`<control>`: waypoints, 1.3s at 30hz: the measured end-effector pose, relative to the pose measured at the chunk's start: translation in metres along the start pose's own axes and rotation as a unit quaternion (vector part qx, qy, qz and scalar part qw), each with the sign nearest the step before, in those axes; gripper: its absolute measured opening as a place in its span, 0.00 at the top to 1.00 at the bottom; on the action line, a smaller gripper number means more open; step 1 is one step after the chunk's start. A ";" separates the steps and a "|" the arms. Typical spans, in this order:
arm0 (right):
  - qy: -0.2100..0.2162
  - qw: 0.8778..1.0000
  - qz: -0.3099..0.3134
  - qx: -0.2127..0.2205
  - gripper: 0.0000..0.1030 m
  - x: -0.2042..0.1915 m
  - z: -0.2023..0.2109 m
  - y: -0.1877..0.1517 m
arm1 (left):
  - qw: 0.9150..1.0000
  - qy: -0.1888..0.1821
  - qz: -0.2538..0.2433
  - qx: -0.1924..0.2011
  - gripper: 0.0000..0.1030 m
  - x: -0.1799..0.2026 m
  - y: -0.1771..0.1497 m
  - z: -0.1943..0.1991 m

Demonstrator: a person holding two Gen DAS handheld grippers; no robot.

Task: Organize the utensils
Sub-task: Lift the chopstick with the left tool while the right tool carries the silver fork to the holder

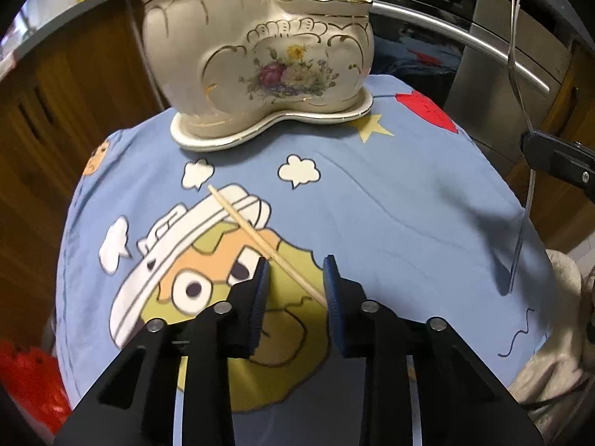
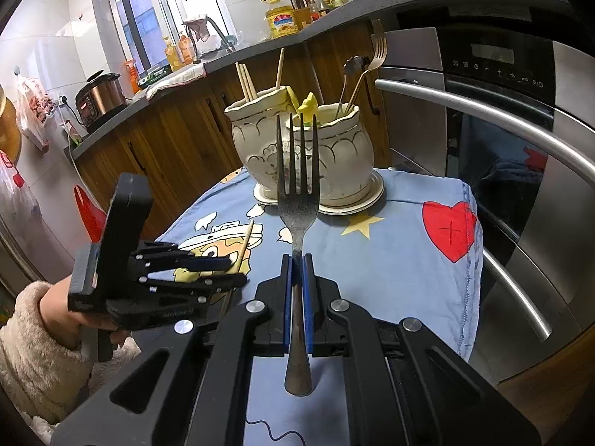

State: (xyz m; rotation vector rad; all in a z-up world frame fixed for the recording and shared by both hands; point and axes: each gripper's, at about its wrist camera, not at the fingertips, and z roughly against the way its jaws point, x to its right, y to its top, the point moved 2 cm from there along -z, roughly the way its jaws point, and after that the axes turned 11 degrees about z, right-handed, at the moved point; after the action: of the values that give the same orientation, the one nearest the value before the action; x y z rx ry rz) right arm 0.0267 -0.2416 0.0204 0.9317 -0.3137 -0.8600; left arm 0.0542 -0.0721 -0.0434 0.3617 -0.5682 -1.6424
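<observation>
fork [image 2: 297,219]: shiny metal | holder [image 1: 260,63]: glossy ceramic | chopstick [image 1: 266,243]: wood

A blue cartoon cloth [image 2: 390,260] covers the table — red heart, yellow star. Behind it stands a steel oven [image 2: 502,85]. On the grey counter [image 2: 156,96] — a pressure cooker [image 2: 99,98] and a yellow oil bottle [image 2: 281,19].

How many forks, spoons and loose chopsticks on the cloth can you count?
Forks: 2, one fork held in the right claw, one gold fork in the pot
Spoons: 1, the spoon in the pot
Loose chopsticks: 1, the chopstick on the cloth
Total: 4
</observation>
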 end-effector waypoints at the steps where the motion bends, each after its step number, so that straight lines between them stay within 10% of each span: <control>1: 0.000 1.000 0.001 0.000 0.95 0.000 0.000 0.000 | 1.000 -0.006 -0.014 -0.001 0.73 0.000 0.002 -0.002; 19: 0.009 1.000 0.004 -0.011 0.95 -0.001 -0.008 -0.001 | 0.981 -0.014 -0.192 -0.015 0.88 0.028 -0.014 0.011; 30: 0.013 1.000 0.005 -0.004 0.95 -0.002 -0.006 0.001 | 0.996 0.014 -0.084 -0.009 0.88 0.021 -0.009 0.007; 39: -0.006 0.998 0.018 0.065 0.95 0.000 0.017 0.032 | 0.997 -0.020 -0.035 0.072 0.95 0.004 -0.010 0.034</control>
State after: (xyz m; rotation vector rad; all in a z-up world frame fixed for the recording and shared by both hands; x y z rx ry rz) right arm 0.0329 -0.2418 0.0559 1.0384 -0.3980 -0.8201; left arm 0.0269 -0.0698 -0.0207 0.4598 -0.7131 -1.6843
